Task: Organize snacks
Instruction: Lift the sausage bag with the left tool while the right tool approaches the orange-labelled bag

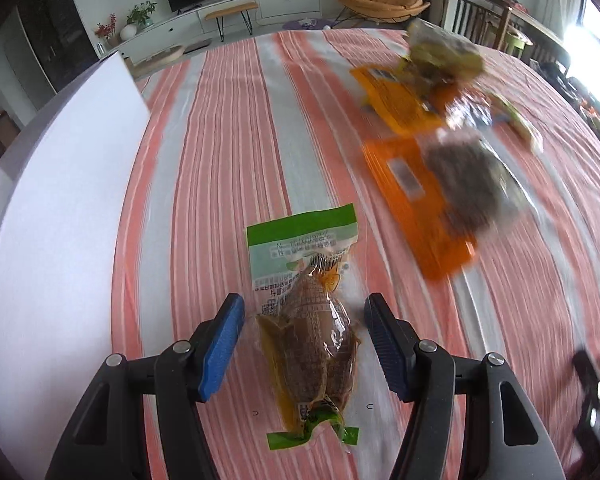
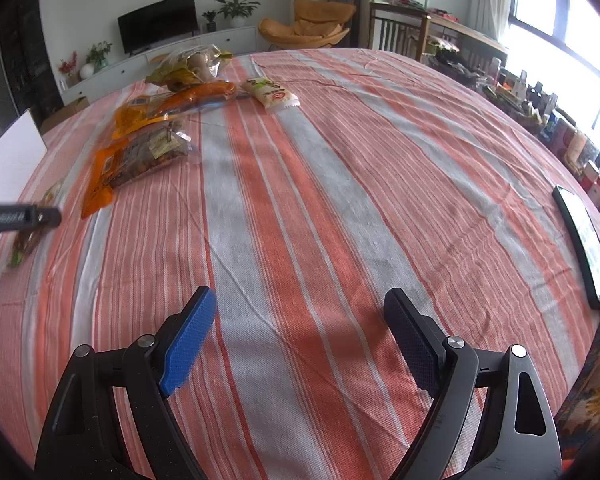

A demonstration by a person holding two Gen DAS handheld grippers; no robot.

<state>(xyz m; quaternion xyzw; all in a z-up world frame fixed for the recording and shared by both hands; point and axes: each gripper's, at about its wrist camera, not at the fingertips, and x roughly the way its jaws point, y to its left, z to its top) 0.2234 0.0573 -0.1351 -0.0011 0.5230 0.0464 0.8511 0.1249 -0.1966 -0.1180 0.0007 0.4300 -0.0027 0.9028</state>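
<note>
- Green pouch (image 1: 306, 320): clear, vacuum-sealed, brown contents, flat between the left gripper's (image 1: 304, 344) spread fingers, touching neither.
- Orange packs (image 1: 428, 204): lie flat ahead and right of it, blurred.
- White packet (image 2: 271, 94): far ahead-left of the right gripper (image 2: 300, 344).

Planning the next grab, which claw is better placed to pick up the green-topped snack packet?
Left. The left claw is open around the green-topped snack packet; the right claw is open over bare tablecloth.

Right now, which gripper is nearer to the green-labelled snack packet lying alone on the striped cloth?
Left. The left gripper has its open jaws on either side of the green-labelled packet. The right gripper is open over bare cloth, with the packet far off to its left.
</note>
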